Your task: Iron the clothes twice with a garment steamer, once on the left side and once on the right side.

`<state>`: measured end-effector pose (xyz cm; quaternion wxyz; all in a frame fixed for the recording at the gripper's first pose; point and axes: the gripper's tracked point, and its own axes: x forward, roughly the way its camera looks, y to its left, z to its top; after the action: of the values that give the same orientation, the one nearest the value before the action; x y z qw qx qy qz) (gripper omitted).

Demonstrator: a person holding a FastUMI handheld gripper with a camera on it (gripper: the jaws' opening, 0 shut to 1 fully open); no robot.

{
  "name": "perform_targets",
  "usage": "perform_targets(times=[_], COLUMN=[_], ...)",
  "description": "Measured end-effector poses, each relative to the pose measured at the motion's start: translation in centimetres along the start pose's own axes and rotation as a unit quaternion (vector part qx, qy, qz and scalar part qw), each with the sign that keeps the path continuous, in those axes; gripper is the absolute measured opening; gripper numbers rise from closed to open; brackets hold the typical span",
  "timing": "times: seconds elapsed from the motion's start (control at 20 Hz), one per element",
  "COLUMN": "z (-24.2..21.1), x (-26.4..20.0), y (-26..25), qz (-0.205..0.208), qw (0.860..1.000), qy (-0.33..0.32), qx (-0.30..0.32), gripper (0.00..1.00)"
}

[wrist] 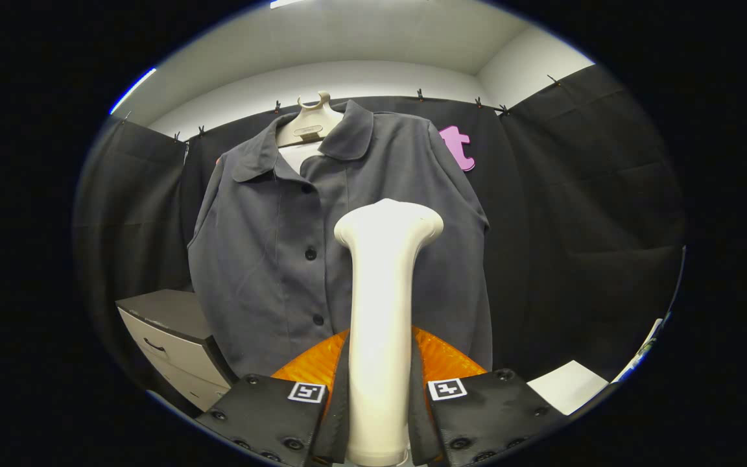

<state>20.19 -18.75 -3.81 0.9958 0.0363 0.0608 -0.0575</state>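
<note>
A grey drawer cabinet [166,344] stands low at the left. Beside it the grey shirt [341,246] hangs on its hanger [310,123], dead ahead beyond the jaws. The gripper [380,402] is closed on the steamer [383,311], whose long handle runs upright, head toward the shirt's right half. Whether the head touches cloth is unclear; the shirt's hem is hidden.

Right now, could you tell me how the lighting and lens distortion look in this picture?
In the gripper view, the steamer held between the gripper fingers glares nearly white, washing out its surface; the shirt on its hanger is evenly lit and sharp; fisheye bending curves the drawers and the wall cloth.
</note>
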Motion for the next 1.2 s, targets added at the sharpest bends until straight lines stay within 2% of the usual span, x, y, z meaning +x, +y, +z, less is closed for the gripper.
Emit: perform_targets(times=[1.2], z=[-16.9], x=[-4.5], y=[-1.9], qz=[-0.038], qw=[0.990], qy=[0.131], qx=[0.034], gripper=[0.44])
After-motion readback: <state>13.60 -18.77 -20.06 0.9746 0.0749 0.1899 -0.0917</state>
